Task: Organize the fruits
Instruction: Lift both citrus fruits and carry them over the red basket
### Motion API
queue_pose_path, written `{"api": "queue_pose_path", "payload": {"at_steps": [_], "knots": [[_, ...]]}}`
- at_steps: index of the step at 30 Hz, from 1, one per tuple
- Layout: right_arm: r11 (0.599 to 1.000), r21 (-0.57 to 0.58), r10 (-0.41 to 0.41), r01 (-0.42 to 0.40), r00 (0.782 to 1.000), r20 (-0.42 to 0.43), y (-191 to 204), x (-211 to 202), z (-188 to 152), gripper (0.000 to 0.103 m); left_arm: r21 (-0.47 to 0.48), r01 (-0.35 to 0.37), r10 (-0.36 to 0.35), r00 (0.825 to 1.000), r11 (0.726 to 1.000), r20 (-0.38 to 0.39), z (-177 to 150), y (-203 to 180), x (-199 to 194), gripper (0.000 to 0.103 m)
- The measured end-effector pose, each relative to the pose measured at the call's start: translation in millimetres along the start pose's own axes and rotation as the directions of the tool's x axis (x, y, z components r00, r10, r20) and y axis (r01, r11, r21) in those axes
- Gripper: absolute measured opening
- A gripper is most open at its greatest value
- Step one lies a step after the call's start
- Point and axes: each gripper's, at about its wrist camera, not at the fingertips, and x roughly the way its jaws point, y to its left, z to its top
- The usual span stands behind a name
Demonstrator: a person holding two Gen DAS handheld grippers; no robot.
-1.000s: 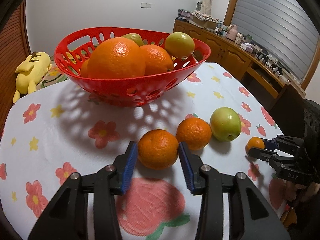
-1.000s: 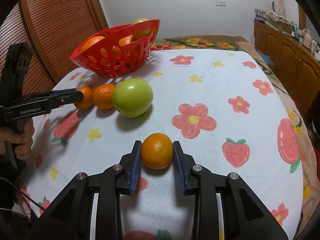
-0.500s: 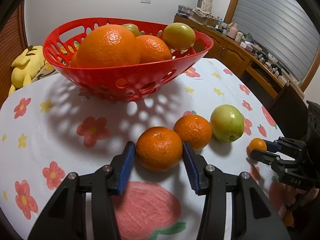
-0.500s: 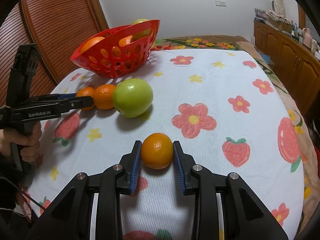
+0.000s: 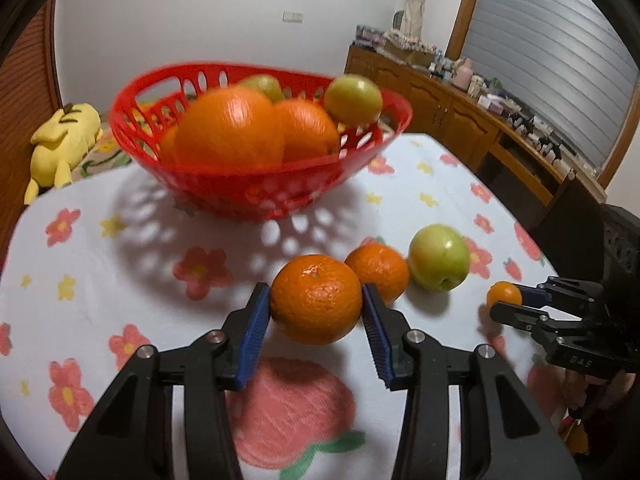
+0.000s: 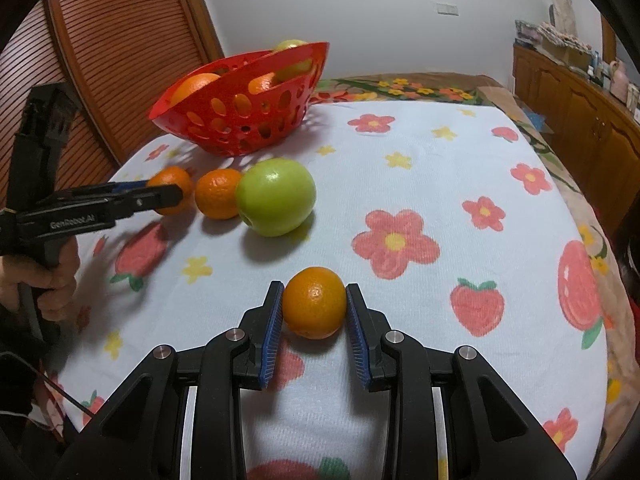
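Observation:
My left gripper (image 5: 316,312) is shut on an orange (image 5: 316,298) and holds it just above the flowered tablecloth. Beside it lie a second orange (image 5: 378,270) and a green apple (image 5: 439,258). My right gripper (image 6: 314,312) is shut on a small orange (image 6: 315,302) that sits low over the cloth; it also shows in the left wrist view (image 5: 504,295). The red basket (image 5: 256,192) at the back holds large oranges and green fruit. In the right wrist view the left gripper (image 6: 168,196) grips its orange (image 6: 170,182) next to the apple (image 6: 276,202).
A yellow plush toy (image 5: 60,144) lies beyond the table's far left edge. Wooden cabinets (image 5: 460,120) with clutter stand on the right. A slatted wooden door (image 6: 120,40) is behind the basket (image 6: 244,108) in the right wrist view.
My left gripper has closed on the orange and lifted it slightly off the cloth, drawing back from the basket. My right gripper still grips the small orange in the same place.

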Motion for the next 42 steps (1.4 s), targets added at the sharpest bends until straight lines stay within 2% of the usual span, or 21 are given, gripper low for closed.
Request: {"api": "queue_pose_path", "payload": {"at_steps": [10,19,28,42], "knots": [[0.998,-0.060,0.018,-0.013,0.997,0.079,18,-23,42,0.030,0.011,0.003,-0.004,0.992,1.000,0.128,24,-1,-54,0.044],[0.990,-0.141,0.048,-0.030,0.991,0.124,49,-25,90,0.030,-0.011,-0.026,0.028,0.982,1.000,0.184,36,16,-75,0.044],[0.976,-0.211,0.069,-0.044,0.991,0.115,73,1,128,0.030,-0.031,-0.045,0.050,0.979,0.998,0.198,49,38,-73,0.044],[0.960,-0.276,0.069,-0.054,0.997,0.045,81,50,153,0.030,-0.056,-0.067,0.076,0.979,0.996,0.188,75,69,-50,0.044]]}}
